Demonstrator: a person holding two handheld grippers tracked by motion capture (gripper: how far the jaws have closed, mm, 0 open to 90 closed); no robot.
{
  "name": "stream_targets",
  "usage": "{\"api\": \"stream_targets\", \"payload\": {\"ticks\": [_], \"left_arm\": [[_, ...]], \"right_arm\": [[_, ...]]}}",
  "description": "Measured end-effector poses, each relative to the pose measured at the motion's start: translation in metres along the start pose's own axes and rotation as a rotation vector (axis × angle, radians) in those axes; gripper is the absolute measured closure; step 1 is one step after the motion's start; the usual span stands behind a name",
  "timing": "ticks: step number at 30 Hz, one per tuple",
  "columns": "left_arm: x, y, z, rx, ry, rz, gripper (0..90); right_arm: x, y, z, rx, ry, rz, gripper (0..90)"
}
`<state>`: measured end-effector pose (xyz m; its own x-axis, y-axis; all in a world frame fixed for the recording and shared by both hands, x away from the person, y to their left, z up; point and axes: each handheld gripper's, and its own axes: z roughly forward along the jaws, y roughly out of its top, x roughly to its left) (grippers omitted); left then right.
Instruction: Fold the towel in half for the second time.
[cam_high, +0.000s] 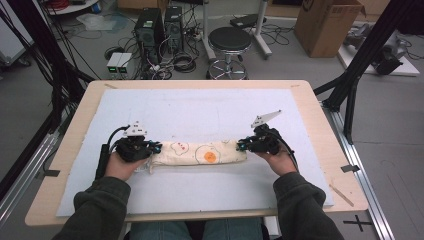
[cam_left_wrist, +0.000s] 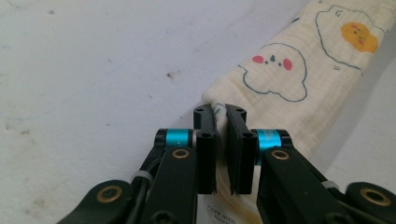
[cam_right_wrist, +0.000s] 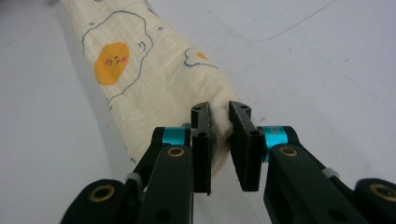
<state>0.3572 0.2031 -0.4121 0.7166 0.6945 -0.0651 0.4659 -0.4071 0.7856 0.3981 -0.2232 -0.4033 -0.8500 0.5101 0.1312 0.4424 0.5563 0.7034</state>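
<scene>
The cream muslin cloth (cam_high: 200, 153), printed with fried-egg figures, lies folded into a long narrow band across the middle of the white mat (cam_high: 210, 107). The left gripper (cam_high: 153, 147) has its jaws pressed onto the band's left end; the right gripper (cam_high: 243, 145) pinches the right end likewise. Judged status: lengthwise folding appears complete, both ends secured. Remaining, probably: bring one end toward the other to halve the band, then let go

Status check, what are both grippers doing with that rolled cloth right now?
Left gripper shut on one end of the rolled cloth. Right gripper shut on the other end. Cloth lies lengthwise on the white mat; nothing blocking.
</scene>
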Motion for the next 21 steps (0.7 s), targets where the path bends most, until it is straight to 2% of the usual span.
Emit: {"api": "stream_targets", "payload": {"ticks": [8,11,15,17,19,21], "left_arm": [[0.015,0.003,0.015,-0.009,0.028,-0.049,83.0],[0.020,0.006,0.020,-0.012,0.039,-0.067,83.0],[0.024,0.014,0.025,-0.012,0.056,-0.057,83.0],[0.027,0.016,0.028,-0.011,0.058,-0.063,83.0],[0.030,0.016,0.032,0.010,0.065,-0.063,82.9],[0.031,0.017,0.035,0.005,0.078,-0.070,83.0]], "right_arm": [[-0.015,0.009,0.006,0.015,-0.022,0.021,79.6],[-0.021,0.009,0.008,-0.003,-0.030,0.027,79.6],[-0.027,0.008,0.013,0.000,-0.043,0.049,79.6],[-0.031,0.008,0.014,-0.012,-0.055,0.054,79.6],[-0.034,0.007,0.016,-0.019,-0.057,0.071,79.6],[-0.036,0.008,0.017,-0.021,-0.065,0.073,79.6]]}}
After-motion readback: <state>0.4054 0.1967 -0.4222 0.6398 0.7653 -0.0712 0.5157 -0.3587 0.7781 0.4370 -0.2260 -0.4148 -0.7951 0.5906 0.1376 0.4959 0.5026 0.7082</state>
